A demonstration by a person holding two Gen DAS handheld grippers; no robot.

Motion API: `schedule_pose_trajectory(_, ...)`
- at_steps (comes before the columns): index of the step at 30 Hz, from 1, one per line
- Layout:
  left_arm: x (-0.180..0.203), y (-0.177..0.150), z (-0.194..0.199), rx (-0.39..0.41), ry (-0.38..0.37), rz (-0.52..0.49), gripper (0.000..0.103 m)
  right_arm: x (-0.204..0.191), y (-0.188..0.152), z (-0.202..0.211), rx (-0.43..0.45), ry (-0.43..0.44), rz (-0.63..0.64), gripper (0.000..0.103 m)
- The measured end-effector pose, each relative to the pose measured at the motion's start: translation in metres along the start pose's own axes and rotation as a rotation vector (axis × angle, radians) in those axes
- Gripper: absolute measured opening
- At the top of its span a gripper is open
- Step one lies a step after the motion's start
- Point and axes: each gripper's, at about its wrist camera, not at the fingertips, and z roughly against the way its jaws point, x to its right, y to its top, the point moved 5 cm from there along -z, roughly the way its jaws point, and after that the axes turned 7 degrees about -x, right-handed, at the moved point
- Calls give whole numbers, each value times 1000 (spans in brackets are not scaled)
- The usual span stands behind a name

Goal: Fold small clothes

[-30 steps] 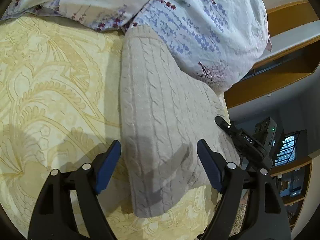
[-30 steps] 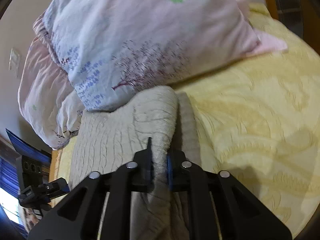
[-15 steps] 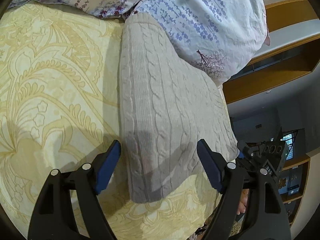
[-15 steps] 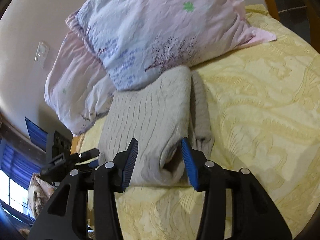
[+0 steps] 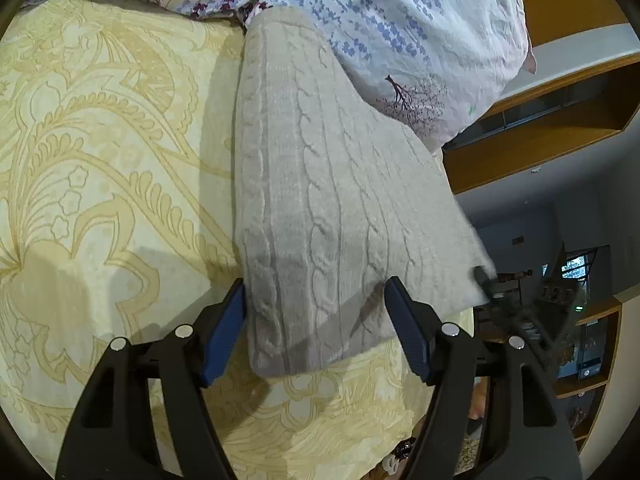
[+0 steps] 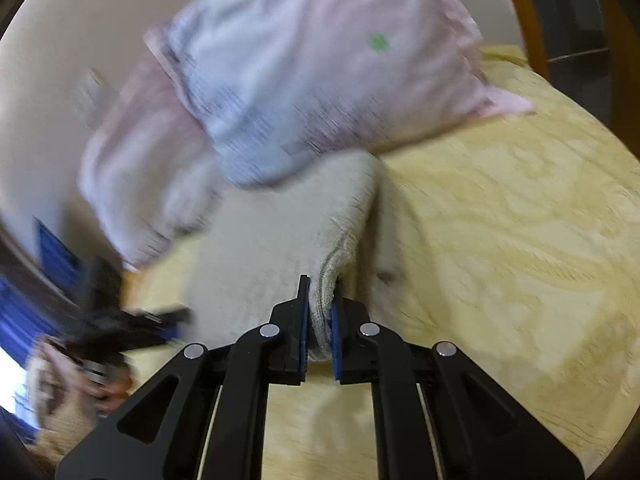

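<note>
A folded beige cable-knit sweater (image 5: 332, 200) lies on the yellow patterned bedspread (image 5: 100, 168), its far end against the floral pillows. My left gripper (image 5: 316, 320) is open, its blue pads on either side of the sweater's near corner. In the right wrist view, which is blurred, my right gripper (image 6: 320, 320) is shut on the near edge of the sweater (image 6: 280, 240), with a fold of knit pinched between the pads. The right gripper shows blurred at the sweater's far corner in the left wrist view (image 5: 492, 284).
Two floral pillows (image 5: 400, 32) lie at the head of the bed, also in the right wrist view (image 6: 312, 80). Wooden shelving (image 5: 560, 120) stands past the bed's edge on the right. The bedspread (image 6: 500, 240) stretches to the right of the sweater.
My right gripper opened half a second ago and has now shut again on the sweater's edge while moving. My left gripper has closed in on the sweater's near corner and stays open.
</note>
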Motion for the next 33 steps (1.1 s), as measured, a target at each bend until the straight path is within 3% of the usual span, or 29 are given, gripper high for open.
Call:
schedule_pose_trajectory(2, -1, -3, -3, -12, 5, -4, 69, 14, -9, -18, -58, -63, -25, 9)
schedule_pose_trajectory(7, -4, -2, 2, -14, 2, -2, 69, 19, -9, -26, -109, -19, -58, 11)
schedule_pose_trajectory(9, -6, 8, 11, 16, 0, 4, 72, 17, 2, -19, -100, 24, -73, 23)
schedule_pose_trajectory(11, -9, 24, 18, 44, 7, 16, 74, 19, 19, -12, -71, 55, -105, 62)
schedule_pose_trajectory(13, -15, 43, 20, 65, 11, 48, 74, 21, 37, -9, -37, 85, -126, 68)
schedule_pose_trajectory(18, -27, 86, 14, 98, 17, 123, 74, 33, 86, -42, -64, 106, -194, 68)
schedule_pose_trajectory(23, -33, 126, 1, 112, 19, 149, 73, 44, 107, -81, -132, 101, -252, 67)
schedule_pose_trajectory(24, -35, 132, -2, 115, 21, 160, 72, 44, 109, -87, -142, 99, -256, 66)
schedule_pose_trajectory(25, -39, 139, -5, 120, 17, 180, 71, 44, 108, -93, -154, 94, -255, 57)
schedule_pose_trajectory(26, -41, 144, -6, 120, 8, 195, 61, 43, 108, -97, -164, 101, -251, 33)
schedule_pose_trajectory(27, -44, 148, -9, 115, -20, 212, 44, 40, 108, -102, -175, 113, -243, 23)
schedule_pose_trajectory(28, -45, 150, -12, 105, -56, 221, 33, 36, 106, -103, -176, 117, -219, 16)
schedule_pose_trajectory(29, -45, 150, -13, 101, -65, 223, 20, 33, 106, -100, -157, 114, -197, 11)
schedule_pose_trajectory(33, -33, 145, 3, 157, -81, 127, 14, 18, 112, -62, -12, 171, -111, 9)
